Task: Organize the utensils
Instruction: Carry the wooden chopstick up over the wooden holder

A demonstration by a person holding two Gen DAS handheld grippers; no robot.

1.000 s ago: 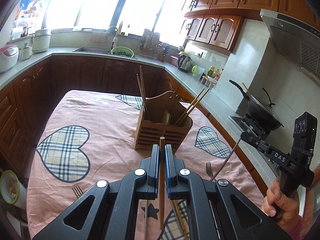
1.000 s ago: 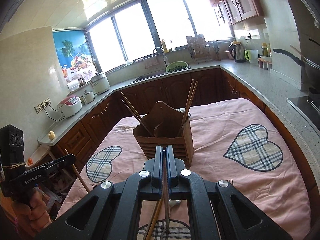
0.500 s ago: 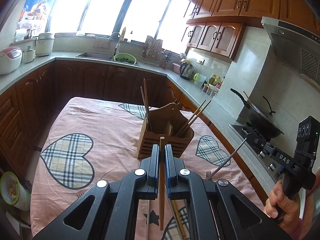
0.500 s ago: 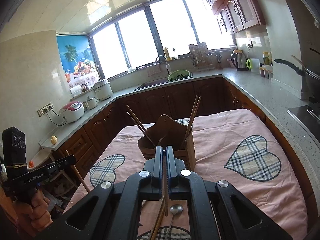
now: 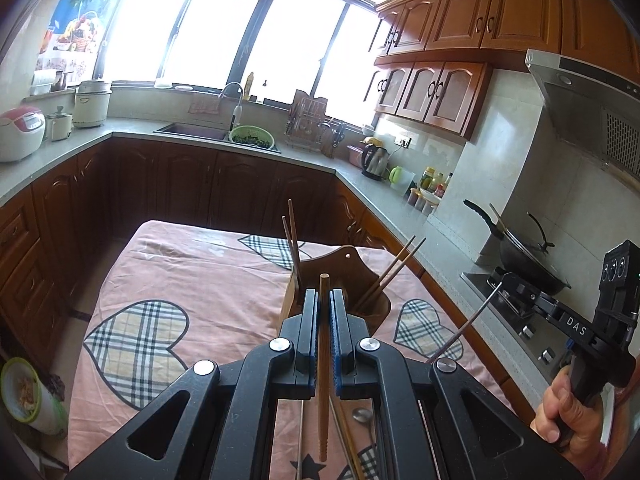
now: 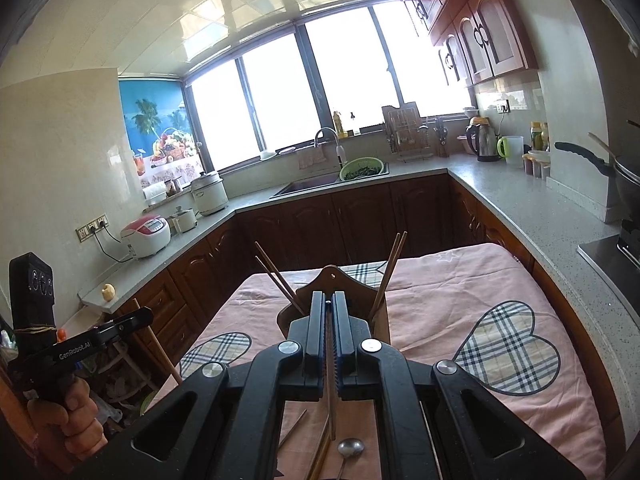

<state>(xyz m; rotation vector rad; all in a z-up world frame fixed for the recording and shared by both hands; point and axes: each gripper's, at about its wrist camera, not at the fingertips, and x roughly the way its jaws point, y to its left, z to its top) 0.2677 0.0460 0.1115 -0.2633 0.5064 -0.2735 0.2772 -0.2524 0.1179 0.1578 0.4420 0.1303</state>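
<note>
A wooden utensil holder (image 5: 370,298) (image 6: 362,280) stands mid-table with chopsticks (image 5: 394,266) (image 6: 390,270) leaning in it. My left gripper (image 5: 324,294) is shut on a light wooden chopstick (image 5: 323,364), held upright above the table just before the holder. My right gripper (image 6: 328,298) is shut on a thin dark chopstick (image 6: 330,380); it shows in the left wrist view (image 5: 466,326) at the right. Loose chopsticks (image 6: 320,452) and a metal spoon (image 6: 350,448) (image 5: 362,416) lie on the cloth below the grippers.
A pink cloth with plaid hearts (image 5: 192,280) covers the table. Counters surround it: sink with green colander (image 5: 252,138), rice cooker (image 5: 18,132), kettle (image 5: 376,160), wok on the stove (image 5: 524,260). A bowl (image 5: 24,392) sits low at the left.
Both grippers rose and tilted upward, each still holding its chopstick; the holder now sits lower in both views, partly behind the fingers.
</note>
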